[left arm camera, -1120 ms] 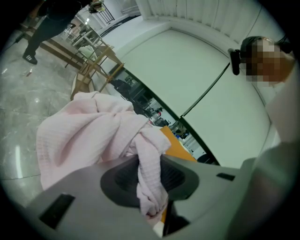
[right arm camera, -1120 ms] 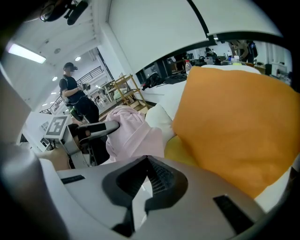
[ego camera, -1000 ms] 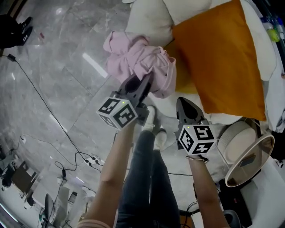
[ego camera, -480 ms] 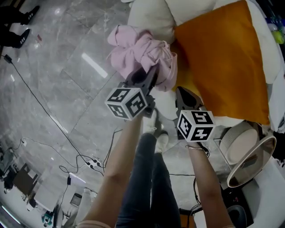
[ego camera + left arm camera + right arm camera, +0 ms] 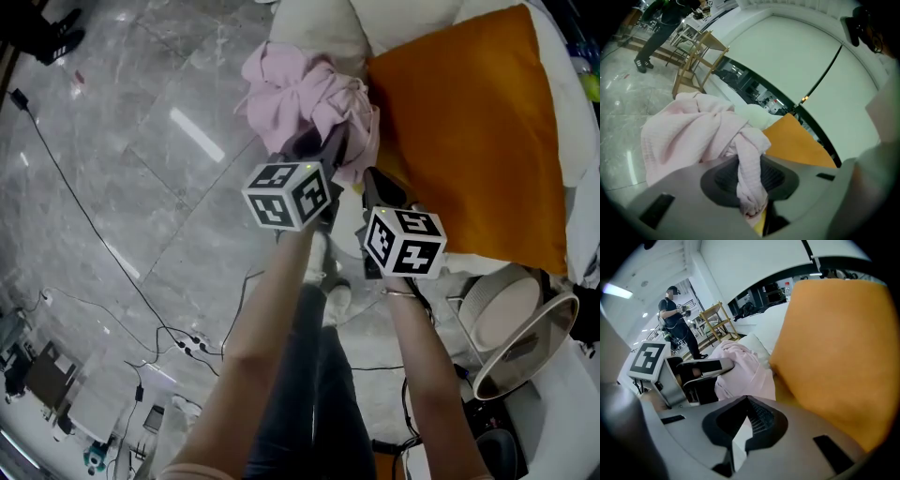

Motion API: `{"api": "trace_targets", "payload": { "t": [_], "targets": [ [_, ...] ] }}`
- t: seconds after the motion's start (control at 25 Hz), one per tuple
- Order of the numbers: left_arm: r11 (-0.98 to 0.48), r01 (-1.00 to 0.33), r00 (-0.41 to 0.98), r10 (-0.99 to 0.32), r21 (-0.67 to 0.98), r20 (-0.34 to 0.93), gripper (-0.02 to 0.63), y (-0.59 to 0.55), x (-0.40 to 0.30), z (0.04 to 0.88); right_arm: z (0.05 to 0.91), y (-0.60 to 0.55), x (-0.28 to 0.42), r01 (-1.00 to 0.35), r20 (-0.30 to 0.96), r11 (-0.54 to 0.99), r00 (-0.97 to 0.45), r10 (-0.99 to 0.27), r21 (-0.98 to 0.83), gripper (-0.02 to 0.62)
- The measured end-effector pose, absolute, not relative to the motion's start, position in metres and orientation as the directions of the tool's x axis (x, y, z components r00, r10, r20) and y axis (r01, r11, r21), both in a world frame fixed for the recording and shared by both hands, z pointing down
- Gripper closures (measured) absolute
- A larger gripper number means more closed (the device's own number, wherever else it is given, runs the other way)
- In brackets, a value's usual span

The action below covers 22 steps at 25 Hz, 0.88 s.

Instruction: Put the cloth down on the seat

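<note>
1. Head view: a bunched pink cloth (image 5: pixel 305 94) is carried by the left gripper (image 5: pixel 326 155), above the line where the marble floor (image 5: pixel 141 141) meets the cream seat (image 5: pixel 314 28).
2. In the left gripper view, a twisted fold of the cloth is seen clamped between the jaws. The rest of it bulges out toward 10 o'clock.
3. The right gripper (image 5: pixel 377 186) is held just beside the left, at 4 o'clock of the cloth. Its jaws are brought together at the tips, with nothing between them.
4. An orange cushion (image 5: pixel 469 131) is propped on the seat at 3 o'clock of the cloth.
5. The carrying step is judged to be in hand, as the cloth has not yet been laid down. Whether its far side brushes the seat edge cannot be told.
6. For the next move, the cloth would need to be brought toward 12 o'clock and lowered onto bare cream upholstery beside the cushion. The left jaws could then be parted so that the pinched fold slips free.
</note>
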State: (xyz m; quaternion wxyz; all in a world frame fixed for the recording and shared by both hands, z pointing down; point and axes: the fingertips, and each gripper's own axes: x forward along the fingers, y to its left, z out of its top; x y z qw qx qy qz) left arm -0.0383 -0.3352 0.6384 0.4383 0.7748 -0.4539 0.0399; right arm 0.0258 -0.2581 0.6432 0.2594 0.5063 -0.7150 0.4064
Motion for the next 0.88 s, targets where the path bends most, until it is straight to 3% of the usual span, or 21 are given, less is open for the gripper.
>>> {"api": "trace_targets", "payload": {
  "t": [0.88],
  "targets": [
    [-0.206,-0.785,0.585,-0.556,0.585,0.590,0.506,-0.364,-0.002,0.693,0.686,-0.271,0.036,-0.946,0.826,0.104,-0.320,-0.464,-0.308,0.588]
  ]
}}
